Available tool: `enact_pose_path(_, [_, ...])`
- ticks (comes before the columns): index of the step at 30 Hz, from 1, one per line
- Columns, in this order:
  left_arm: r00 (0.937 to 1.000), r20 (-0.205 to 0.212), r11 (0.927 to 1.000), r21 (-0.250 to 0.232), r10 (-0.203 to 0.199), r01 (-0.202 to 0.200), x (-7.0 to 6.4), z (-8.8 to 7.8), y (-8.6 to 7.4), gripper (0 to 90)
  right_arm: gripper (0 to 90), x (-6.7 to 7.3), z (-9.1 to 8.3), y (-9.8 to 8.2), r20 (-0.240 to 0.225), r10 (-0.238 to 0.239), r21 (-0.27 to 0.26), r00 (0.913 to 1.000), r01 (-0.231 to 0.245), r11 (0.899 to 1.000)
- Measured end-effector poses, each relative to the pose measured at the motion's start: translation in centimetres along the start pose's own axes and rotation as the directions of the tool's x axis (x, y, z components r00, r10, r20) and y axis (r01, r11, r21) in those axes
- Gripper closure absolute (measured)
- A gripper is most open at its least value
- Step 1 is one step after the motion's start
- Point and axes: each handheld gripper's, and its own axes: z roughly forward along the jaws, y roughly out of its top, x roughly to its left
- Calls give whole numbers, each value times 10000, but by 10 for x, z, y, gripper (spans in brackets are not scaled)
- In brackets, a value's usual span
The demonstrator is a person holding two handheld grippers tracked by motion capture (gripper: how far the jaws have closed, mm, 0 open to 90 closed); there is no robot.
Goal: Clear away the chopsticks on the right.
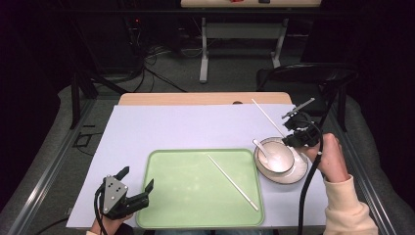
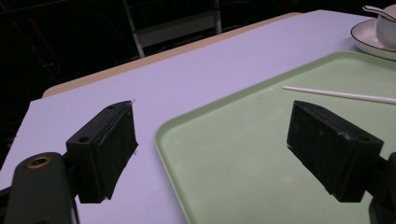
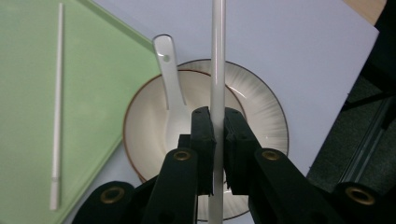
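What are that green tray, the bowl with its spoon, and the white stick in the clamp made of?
The tray looks like matte moulded plastic: even pale green, rounded rim. The bowl and spoon seem glazed ceramic, glossy white. The chopstick in the right gripper appears smooth and shiny, perhaps plastic or melamine.

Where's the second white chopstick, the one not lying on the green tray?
The right gripper holds that chopstick clamped between its jaws, raised above the bowl and spoon at the table's right side, right of the green tray.
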Motion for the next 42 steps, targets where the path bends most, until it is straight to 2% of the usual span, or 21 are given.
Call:
enact_pose_path(2, [10000, -20, 10000, -6, 5, -5, 0, 0, 0, 155, 839, 5, -1, 1, -74, -80, -20, 9999, 80, 10000])
enact_pose_path(3, [10000, -39, 10000, -24, -10, 10, 0, -1, 0, 155, 840, 15, -1, 2, -232, -200, -2, 9995, 200, 9998])
enact_pose_path(5, [10000, -61, 10000, -25, -14, 13, 0, -2, 0, 155, 839, 18, -1, 2, -274, -244, -26, 9993, 243, 9997])
enact_pose_path(6, [10000, -68, 10000, -17, -30, 30, 1, -2, 0, 155, 839, 26, 0, 3, -416, -391, 3, 9984, 391, 9992])
enact_pose_path(9, [10000, -32, 10000, 14, -1, 1, -1, -1, 0, 155, 839, 36, 2, 4, -501, -491, 50, 9975, 494, 9988])
enact_pose_path(24, [10000, -10, 10000, -12, 3, -3, 0, -1, 0, 155, 839, 71, 24, 7, -950, -839, 531, 9919, 892, 9946])
enact_pose_path(29, [10000, -18, 10000, -25, -26, 25, 1, -2, 0, 155, 839, 83, 32, 9, -1054, -1001, 530, 9894, 1061, 9929])
enact_pose_path(31, [10000, 1, 10000, -30, -10, 10, 1, -2, 0, 155, 839, 90, 40, 8, -1173, -1145, 700, 9865, 1233, 9899])
enact_pose_path(33, [10000, -13, 10000, -23, -17, 17, 1, -2, 0, 155, 839, 95, 46, 8, -1243, -1120, 867, 9859, 1233, 9886])
enact_pose_path(36, [10000, 4, 10000, -40, -28, 28, 0, -1, 0, 155, 839, 99, 54, 8, -1283, -1094, 824, 9857, 1205, 9893])
enact_pose_path(42, [10000, -7, 10000, -77, -60, 60, 0, -1, 0, 155, 839, 108, 77, 5, -1477, -1027, 1307, 9837, 1224, 9838])
